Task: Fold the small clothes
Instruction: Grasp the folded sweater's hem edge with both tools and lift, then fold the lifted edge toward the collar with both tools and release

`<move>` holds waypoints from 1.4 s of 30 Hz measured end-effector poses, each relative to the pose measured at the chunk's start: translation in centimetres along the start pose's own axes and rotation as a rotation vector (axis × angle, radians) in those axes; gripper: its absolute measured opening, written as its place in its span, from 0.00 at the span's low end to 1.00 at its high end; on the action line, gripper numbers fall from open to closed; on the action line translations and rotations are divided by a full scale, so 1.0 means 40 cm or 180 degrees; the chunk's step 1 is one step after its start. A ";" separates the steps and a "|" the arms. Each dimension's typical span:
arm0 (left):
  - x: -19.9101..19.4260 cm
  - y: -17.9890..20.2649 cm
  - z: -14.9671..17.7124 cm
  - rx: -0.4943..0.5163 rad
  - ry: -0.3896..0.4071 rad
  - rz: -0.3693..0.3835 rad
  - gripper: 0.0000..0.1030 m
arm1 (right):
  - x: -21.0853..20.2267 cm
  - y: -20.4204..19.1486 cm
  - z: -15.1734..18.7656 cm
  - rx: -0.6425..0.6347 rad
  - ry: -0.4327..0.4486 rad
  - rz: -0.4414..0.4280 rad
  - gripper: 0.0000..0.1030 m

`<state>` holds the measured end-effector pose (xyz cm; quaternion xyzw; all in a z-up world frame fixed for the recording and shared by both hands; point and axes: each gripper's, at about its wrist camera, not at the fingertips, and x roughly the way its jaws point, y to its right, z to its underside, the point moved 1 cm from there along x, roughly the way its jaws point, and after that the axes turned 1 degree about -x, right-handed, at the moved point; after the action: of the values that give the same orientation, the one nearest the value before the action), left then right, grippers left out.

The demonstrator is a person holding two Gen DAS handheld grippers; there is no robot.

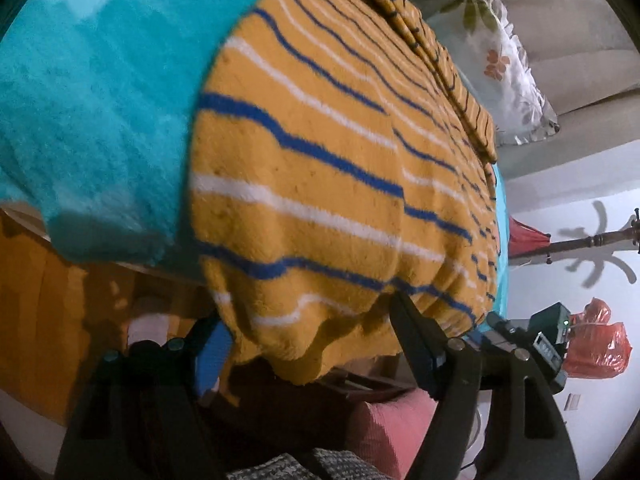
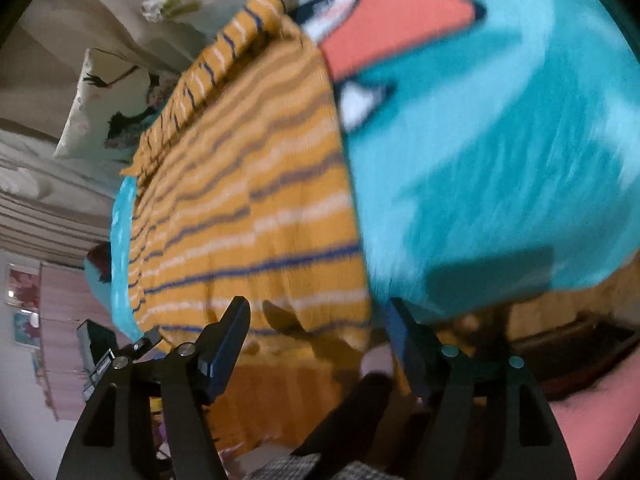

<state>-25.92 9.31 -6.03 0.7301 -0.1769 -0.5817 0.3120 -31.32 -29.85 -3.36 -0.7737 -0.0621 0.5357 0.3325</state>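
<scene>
A yellow knitted garment (image 1: 320, 184) with blue and white stripes lies spread on a turquoise fleece blanket (image 1: 88, 112). Its near hem hangs over the table edge. My left gripper (image 1: 308, 320) is open, its fingers either side of the hanging hem, not closed on it. In the right wrist view the same garment (image 2: 248, 208) lies left of the blanket's cartoon print (image 2: 384, 16). My right gripper (image 2: 320, 316) is open at the hem, near the garment's right corner. The right view is motion-blurred.
Floral cushions (image 1: 508, 68) lean on a beige sofa behind the table. A wooden coat stand (image 1: 592, 240) and red plastic bags (image 1: 596, 340) are at the right. My other gripper's body (image 1: 548, 336) shows beyond the garment's corner. The orange wooden table front (image 2: 272, 392) is below the hem.
</scene>
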 end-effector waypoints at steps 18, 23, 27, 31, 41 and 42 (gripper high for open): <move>-0.144 0.087 0.061 0.0099 0.0106 -0.0278 0.09 | 0.028 -0.015 0.060 0.0407 -0.0318 -0.0630 0.14; -0.208 0.137 0.043 0.0120 0.0331 -0.0171 0.09 | -0.048 -0.084 0.049 0.0208 -0.0258 -0.0797 0.12; -0.245 0.189 -0.015 0.0180 0.0494 -0.0077 0.09 | -0.116 -0.131 0.011 0.0083 -0.0126 -0.0953 0.06; -0.251 0.241 -0.105 0.0296 0.0578 -0.0009 0.09 | -0.160 -0.183 -0.073 -0.0008 0.0079 -0.1007 0.06; -0.150 0.363 -0.545 0.0612 0.0589 -0.0027 0.09 | -0.097 -0.339 -0.443 -0.0146 0.0509 -0.0606 0.06; -0.123 0.371 -0.612 0.0617 0.0562 -0.0050 0.09 | -0.080 -0.350 -0.481 -0.0157 0.0532 -0.0527 0.06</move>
<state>-2.16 7.48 10.58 0.8066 -0.1984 -0.4977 0.2498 -12.28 -29.11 11.24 -0.8158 -0.1110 0.4384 0.3605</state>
